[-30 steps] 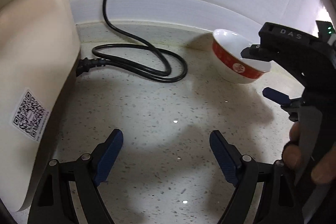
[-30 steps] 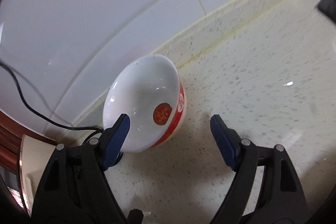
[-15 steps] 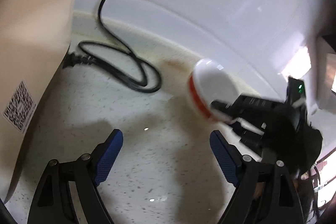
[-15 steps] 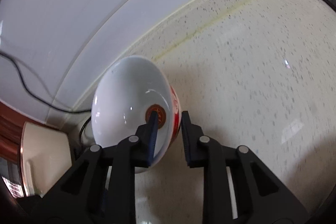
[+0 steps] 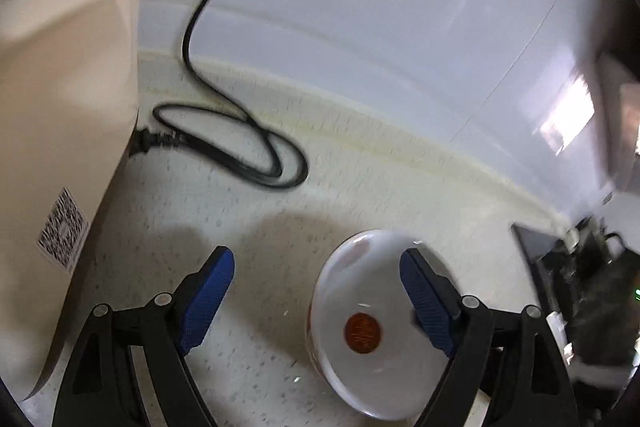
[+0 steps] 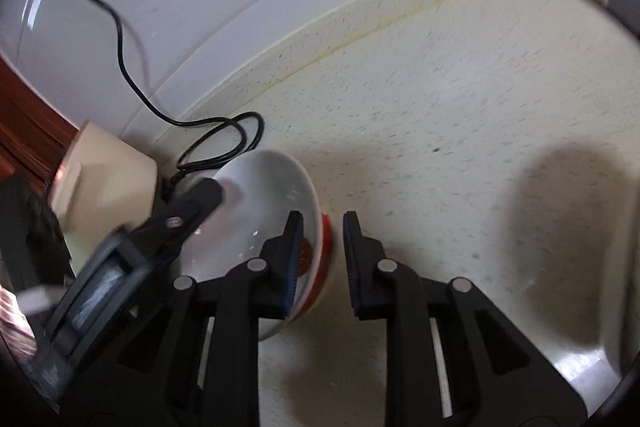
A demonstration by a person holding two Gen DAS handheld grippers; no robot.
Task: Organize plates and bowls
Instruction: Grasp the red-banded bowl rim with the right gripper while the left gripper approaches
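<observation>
The right hand-held gripper is clamping the rim of the bowl at about six o'clock in its own view. Its jaws have just been closing, one blue pad inside the white basin and the other against the red outer band, so the thin wall sits pinched between them. That rim pinch is likely chosen because the bowl is too wide to span, and it is leaving the bowl tilted, mouth turned toward the cameras, apparently lifted clear of the speckled bench.

The left hand-held gripper is standing wide open with nothing between its pads. In its view the bowl is sitting at five o'clock, overlapping the right-side pad, though I cannot tell whether they are touching. The open jaws may be waiting to steady the bowl or take it over.

Farther off, at nine o'clock in the left view, a beige appliance is standing with a code label on its side. Its black power cord is looping at eleven o'clock across the bench and climbing the white tiled wall; it should be avoided when moving the bowl.
</observation>
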